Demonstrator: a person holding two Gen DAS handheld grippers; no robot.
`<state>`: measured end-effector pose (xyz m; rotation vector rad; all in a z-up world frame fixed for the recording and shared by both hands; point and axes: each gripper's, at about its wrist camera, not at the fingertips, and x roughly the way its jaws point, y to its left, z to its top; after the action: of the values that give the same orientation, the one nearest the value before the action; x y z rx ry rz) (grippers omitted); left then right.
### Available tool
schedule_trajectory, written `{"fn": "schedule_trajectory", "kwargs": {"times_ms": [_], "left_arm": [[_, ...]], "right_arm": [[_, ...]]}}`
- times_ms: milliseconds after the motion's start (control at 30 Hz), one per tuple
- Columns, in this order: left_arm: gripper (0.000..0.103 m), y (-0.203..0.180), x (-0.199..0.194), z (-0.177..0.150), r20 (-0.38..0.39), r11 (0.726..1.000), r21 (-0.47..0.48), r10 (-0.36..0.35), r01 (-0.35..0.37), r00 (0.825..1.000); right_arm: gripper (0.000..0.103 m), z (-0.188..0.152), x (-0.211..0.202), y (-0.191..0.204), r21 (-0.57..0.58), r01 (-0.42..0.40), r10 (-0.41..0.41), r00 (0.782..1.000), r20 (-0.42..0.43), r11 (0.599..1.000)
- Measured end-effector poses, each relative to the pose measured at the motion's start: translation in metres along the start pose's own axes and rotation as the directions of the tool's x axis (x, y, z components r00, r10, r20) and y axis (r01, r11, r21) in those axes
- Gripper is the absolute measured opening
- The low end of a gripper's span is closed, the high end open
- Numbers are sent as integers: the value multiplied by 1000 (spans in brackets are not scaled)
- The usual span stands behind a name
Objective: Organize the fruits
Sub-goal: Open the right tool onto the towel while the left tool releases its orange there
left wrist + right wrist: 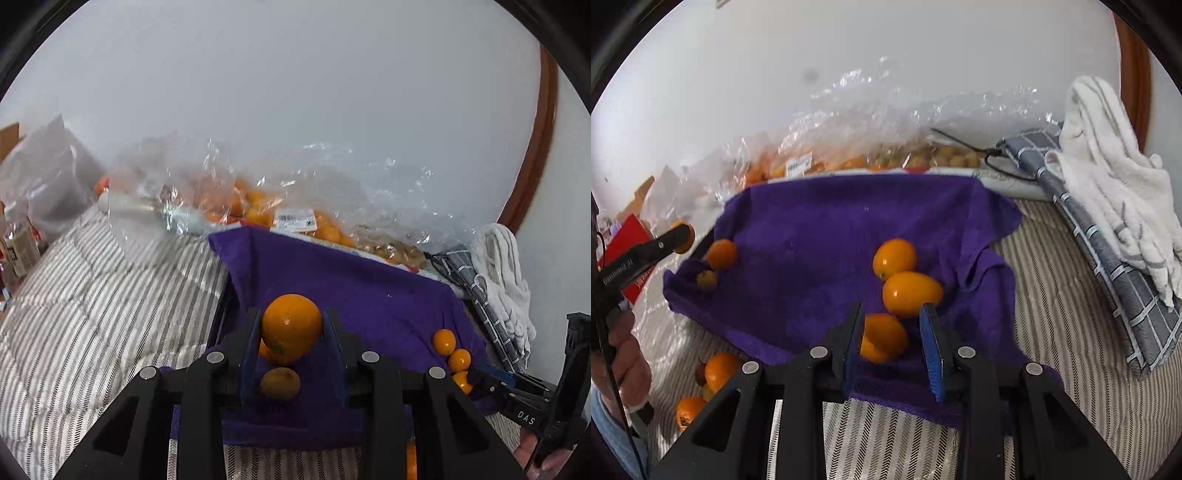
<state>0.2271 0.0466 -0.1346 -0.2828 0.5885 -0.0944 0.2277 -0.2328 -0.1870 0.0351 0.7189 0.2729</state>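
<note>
- purple towel [812, 229] spread over the striped bedding [92, 295] serves as the sorting spot; clear plastic bags of fruit [258, 206] lie behind it by the wall
- step in hand, judged: laying out loose fruit on the towel, both hands carrying a piece to it
- left gripper [291, 328] pinches a round orange [291, 325] between its pads, held above the towel; two smaller fruit [279, 383] lie under it
- right gripper [892, 332] has narrow-set fingers with an oblong orange kumquat [882, 338] between them; left pad touches it, right pad shows a gap, so grip cannot be told
- two kumquats [905, 280] lie just beyond its tips, touching each other
- next move calls for lowering each fruit beside its own kind, then opening the fingers gently so nothing rolls off the towel edge
</note>
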Motion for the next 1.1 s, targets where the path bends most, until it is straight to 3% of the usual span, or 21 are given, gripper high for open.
{"fn": "schedule_trajectory", "kwargs": {"times_ms": [233,400,567,667,900,967,1100], "left_arm": [[32,-15,13,-6,-74,998,59,-16,21,997],[32,-31,25,-15,-132,993,122,13,3,991],[32,-37,25,-18,-131,988,153,27,-7,991],[32,-39,25,-19,-137,988,154,19,2,990],[32,-38,25,-20,-98,982,181,68,-49,993],[38,-37,26,-20,-94,981,183,79,-61,992],[38,-31,24,-17,-89,985,155,83,-68,993]], "right_arm": [[32,2,-8,-9,37,-25,25,999,22,999],[32,3,-9,-10,42,-21,20,999,27,999],[33,4,-9,-13,60,-7,5,1000,29,998],[40,4,-11,-15,75,-3,0,999,41,997],[43,4,-14,-10,54,4,-8,998,69,999],[44,4,-13,-10,50,1,-5,998,66,999],[44,3,-14,-6,36,5,-7,998,65,999]]}}
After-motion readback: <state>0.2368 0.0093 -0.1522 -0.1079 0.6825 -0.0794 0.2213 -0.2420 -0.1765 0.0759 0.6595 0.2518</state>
